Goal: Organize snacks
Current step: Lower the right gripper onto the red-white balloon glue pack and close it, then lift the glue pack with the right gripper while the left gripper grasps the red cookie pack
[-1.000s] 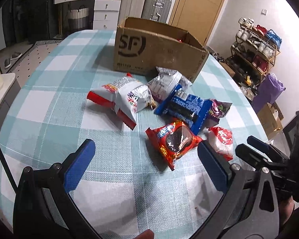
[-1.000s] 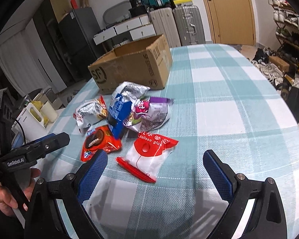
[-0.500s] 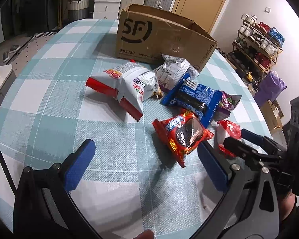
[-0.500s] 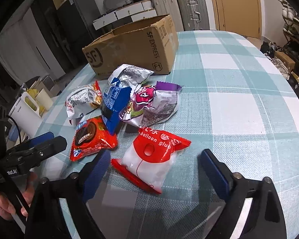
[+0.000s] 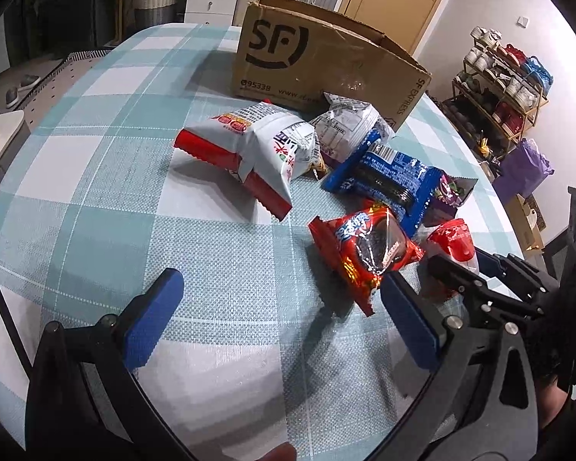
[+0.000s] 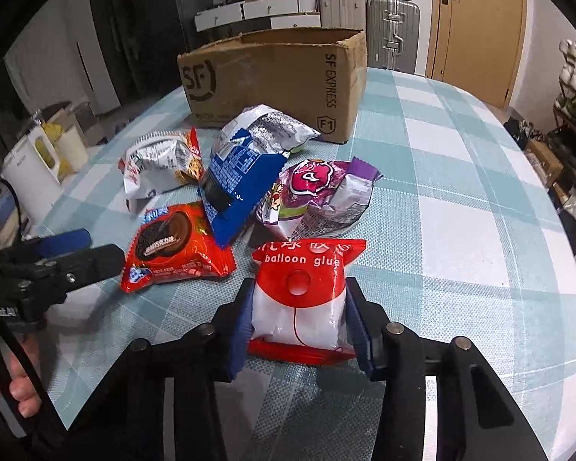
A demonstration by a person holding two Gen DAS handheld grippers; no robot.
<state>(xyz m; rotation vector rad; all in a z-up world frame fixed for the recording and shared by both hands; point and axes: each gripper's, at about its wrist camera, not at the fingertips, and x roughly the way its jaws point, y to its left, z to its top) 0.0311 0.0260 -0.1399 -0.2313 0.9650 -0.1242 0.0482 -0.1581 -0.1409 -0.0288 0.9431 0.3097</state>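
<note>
Several snack packs lie in front of an open SF cardboard box point(image 5: 318, 57) point(image 6: 276, 77) on the checked tablecloth. My right gripper point(image 6: 298, 322) is shut on the red-and-white balloon glue pack point(image 6: 301, 299), also seen in the left wrist view point(image 5: 453, 238). My left gripper point(image 5: 280, 315) is open and empty, just short of the red cookie pack point(image 5: 364, 247) point(image 6: 172, 246). Behind lie a blue cookie pack point(image 5: 384, 180) point(image 6: 234, 180), a white-and-red bag point(image 5: 257, 146) point(image 6: 161, 161), a silver bag point(image 5: 345, 123) point(image 6: 265, 126) and a purple pack point(image 6: 318, 192).
A white kettle point(image 6: 27, 169) stands at the table's left edge. A shoe rack point(image 5: 507, 77) and a purple bag point(image 5: 526, 169) are on the floor past the table's right side. Suitcases point(image 6: 388, 30) and a door stand behind the box.
My right gripper moved forward and closed on the balloon glue pack. My left gripper moved closer to the red cookie pack and stayed open.
</note>
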